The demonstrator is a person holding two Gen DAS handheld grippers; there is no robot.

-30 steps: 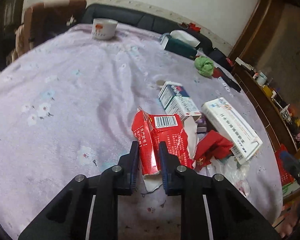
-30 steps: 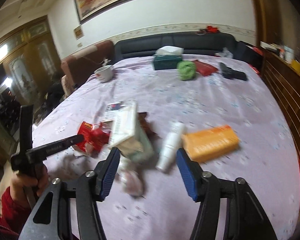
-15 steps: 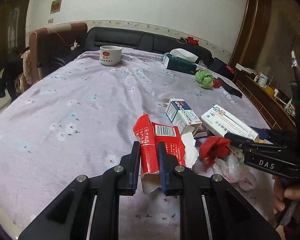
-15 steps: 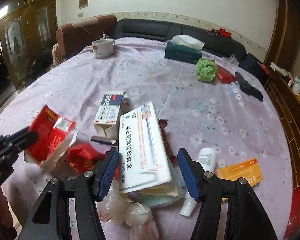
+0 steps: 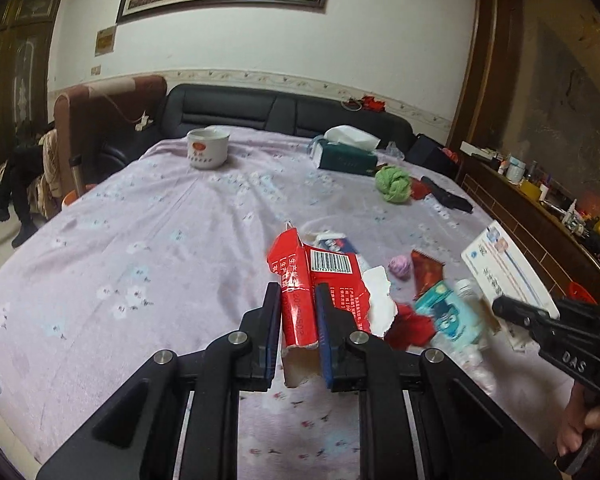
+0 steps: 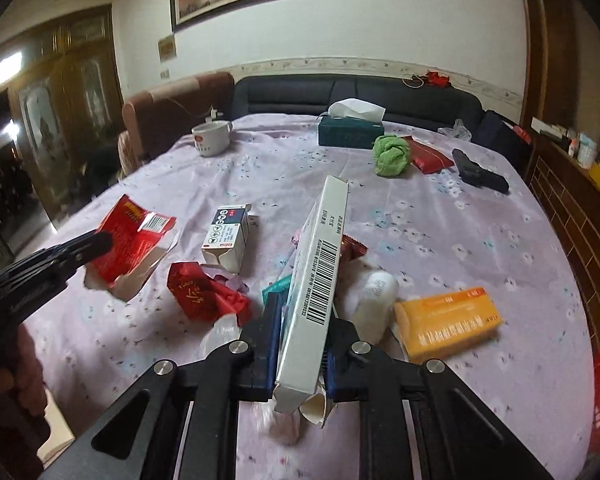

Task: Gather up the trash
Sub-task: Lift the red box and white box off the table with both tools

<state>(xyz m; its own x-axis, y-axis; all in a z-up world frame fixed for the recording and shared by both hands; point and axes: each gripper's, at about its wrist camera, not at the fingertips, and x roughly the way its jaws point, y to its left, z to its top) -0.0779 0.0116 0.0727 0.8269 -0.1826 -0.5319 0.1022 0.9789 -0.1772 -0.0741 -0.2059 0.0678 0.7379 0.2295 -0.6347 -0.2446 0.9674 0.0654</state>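
Left gripper (image 5: 297, 312): jaws clamped on torn red cardboard carton (image 5: 316, 280), raised above lilac floral tablecloth (image 5: 140, 240). Right gripper (image 6: 300, 332): jaws clamped on long white barcode-printed box (image 6: 316, 280), tilted over litter heap. Orange rectangular box (image 6: 448, 324) lies on cloth just beside.

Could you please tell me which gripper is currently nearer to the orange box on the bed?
Right. The right gripper, shut on the long white box, sits just beside the orange box; the left gripper, holding the torn red carton, is across the pile.
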